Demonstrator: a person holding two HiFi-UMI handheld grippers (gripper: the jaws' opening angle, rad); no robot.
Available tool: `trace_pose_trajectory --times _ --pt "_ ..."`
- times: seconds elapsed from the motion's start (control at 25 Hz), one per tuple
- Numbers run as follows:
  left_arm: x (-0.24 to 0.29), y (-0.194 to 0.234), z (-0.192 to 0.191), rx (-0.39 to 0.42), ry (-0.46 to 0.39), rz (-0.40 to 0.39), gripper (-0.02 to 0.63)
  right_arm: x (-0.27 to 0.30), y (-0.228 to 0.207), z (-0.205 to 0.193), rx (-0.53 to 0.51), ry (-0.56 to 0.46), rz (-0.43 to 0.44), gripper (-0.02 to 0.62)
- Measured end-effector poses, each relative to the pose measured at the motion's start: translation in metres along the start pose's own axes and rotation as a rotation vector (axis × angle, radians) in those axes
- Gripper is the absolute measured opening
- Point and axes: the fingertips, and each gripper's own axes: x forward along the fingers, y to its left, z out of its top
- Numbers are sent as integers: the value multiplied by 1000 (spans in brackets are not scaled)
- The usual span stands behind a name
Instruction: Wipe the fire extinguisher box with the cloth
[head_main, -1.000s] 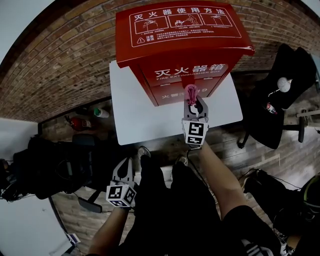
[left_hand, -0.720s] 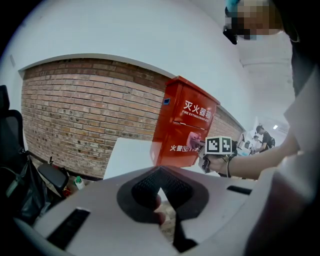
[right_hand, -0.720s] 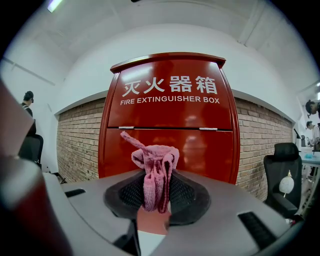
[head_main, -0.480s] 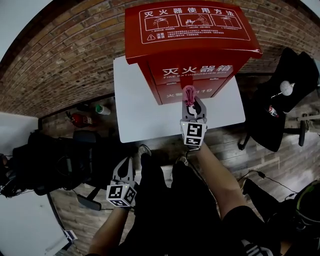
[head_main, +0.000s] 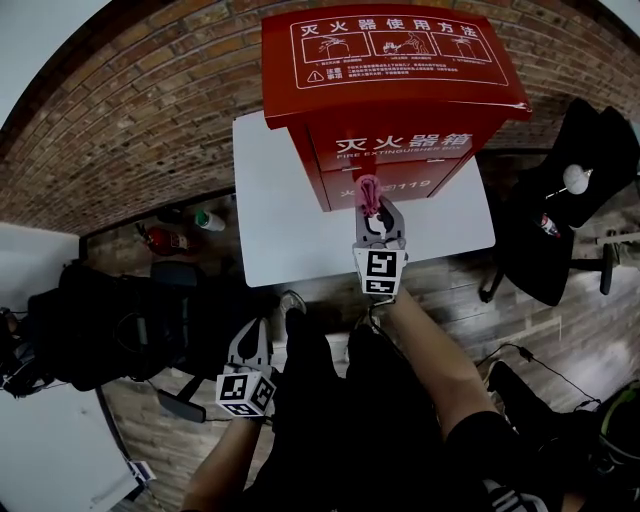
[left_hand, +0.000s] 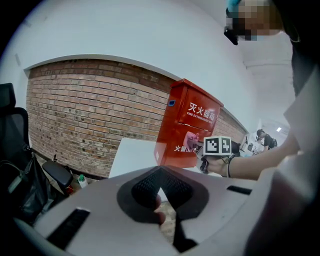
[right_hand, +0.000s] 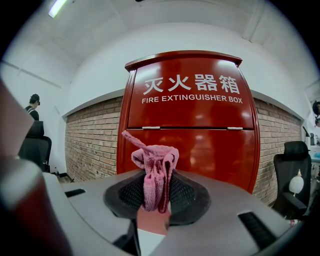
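The red fire extinguisher box (head_main: 392, 75) stands upright on a white table (head_main: 285, 225), its lettered front (right_hand: 192, 115) facing me. My right gripper (head_main: 378, 212) is shut on a bunched pink cloth (head_main: 367, 190), which is pressed against or just off the lower front panel near the printed numbers. In the right gripper view the cloth (right_hand: 155, 170) sticks up between the black pads (right_hand: 182, 195). My left gripper (head_main: 250, 340) hangs low by my legs, away from the table, shut with nothing in it (left_hand: 160, 192). The box (left_hand: 187, 125) is also visible in the left gripper view.
A brick wall (head_main: 130, 120) runs behind the table. On the floor at the left lie a small red extinguisher (head_main: 160, 240) and a green-capped bottle (head_main: 205, 222), with black chairs and bags (head_main: 130, 330) nearby. A black office chair (head_main: 560, 200) stands right of the table. A person (right_hand: 34, 115) stands far off.
The right gripper has slid the pink cloth leftward across the box's lower front panel. My head view has shifted slightly. The left gripper has stayed low.
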Motion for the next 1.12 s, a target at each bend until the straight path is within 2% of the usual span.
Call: trace_pose_trajectory --times 1.12 --pt "-15 27 2 -17 -10 31 15 14 71 10 -7 -10 103 110"
